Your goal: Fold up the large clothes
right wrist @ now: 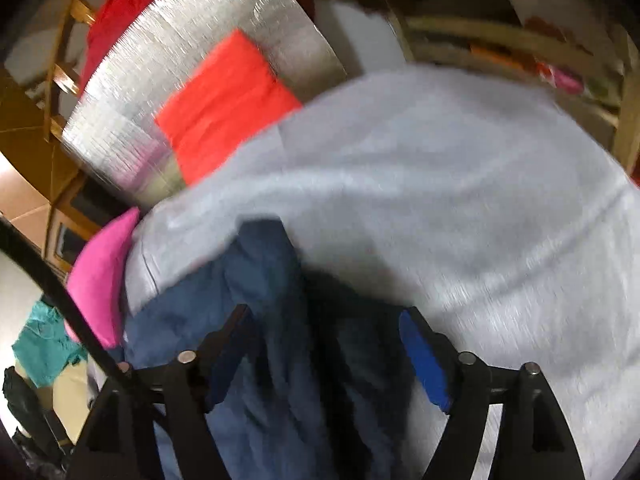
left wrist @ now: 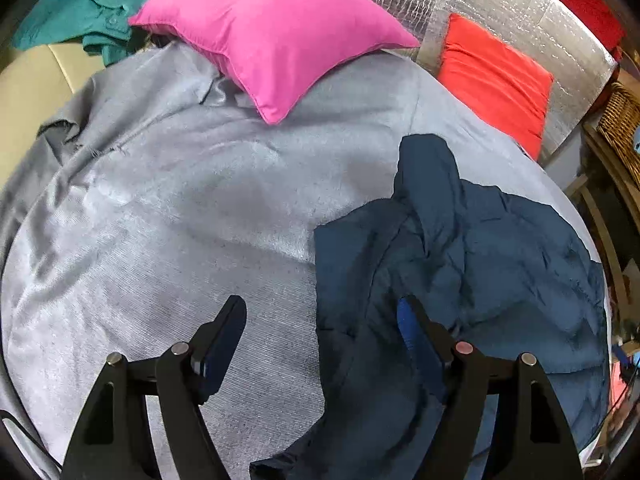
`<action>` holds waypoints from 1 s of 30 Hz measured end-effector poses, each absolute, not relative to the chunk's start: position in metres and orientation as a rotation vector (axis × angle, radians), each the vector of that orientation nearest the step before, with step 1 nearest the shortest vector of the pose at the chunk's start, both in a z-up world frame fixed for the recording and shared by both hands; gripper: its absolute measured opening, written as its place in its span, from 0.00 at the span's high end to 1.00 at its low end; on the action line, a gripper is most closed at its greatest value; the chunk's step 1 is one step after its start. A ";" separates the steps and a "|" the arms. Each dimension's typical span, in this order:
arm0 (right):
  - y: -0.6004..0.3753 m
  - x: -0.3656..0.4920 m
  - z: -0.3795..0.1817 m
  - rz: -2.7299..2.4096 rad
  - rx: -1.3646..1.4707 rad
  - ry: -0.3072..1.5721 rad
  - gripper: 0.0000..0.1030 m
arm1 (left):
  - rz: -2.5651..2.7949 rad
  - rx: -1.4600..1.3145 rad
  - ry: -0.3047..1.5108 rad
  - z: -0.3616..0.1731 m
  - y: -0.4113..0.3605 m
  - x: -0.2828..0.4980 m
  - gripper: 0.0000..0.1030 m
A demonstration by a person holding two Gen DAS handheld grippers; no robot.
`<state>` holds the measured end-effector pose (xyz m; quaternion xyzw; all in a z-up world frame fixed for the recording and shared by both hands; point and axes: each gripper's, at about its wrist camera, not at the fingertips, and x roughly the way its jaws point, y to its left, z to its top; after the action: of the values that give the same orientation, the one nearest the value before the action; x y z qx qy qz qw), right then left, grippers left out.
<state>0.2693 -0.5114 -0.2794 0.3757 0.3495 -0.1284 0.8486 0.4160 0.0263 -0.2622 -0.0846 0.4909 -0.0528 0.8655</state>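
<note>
The right wrist view is motion-blurred; the navy garment (left wrist: 460,264) runs off the left view's lower edge.

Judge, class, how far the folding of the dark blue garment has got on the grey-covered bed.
Done: little. The crumpled dark blue garment lies bunched in ridges on the grey bedcover, with no flat fold visible. In hand: both claws hover open at it, the left claw at its edge, the right claw over its middle; neither grips. Left: spreading it flat, then every fold.

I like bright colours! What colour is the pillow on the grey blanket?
Bright pink. The pillow shows best in the left wrist view.
</note>
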 end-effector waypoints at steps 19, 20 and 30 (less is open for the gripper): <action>-0.495 0.324 -0.307 -0.164 0.855 0.844 0.54 | -0.172 -0.159 1.088 -0.280 0.014 0.422 0.31; -0.496 0.318 -0.311 -0.180 0.873 0.869 0.54 | -0.166 -0.161 1.095 -0.280 0.014 0.421 0.28; -0.514 0.210 -0.271 -0.154 0.897 0.773 0.17 | -0.223 -0.167 0.994 -0.240 0.019 0.375 0.21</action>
<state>0.2101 -0.5139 -0.2706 0.4221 0.3639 -0.0727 0.8271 0.3750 0.0188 -0.2404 -0.0798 0.4752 -0.1068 0.8697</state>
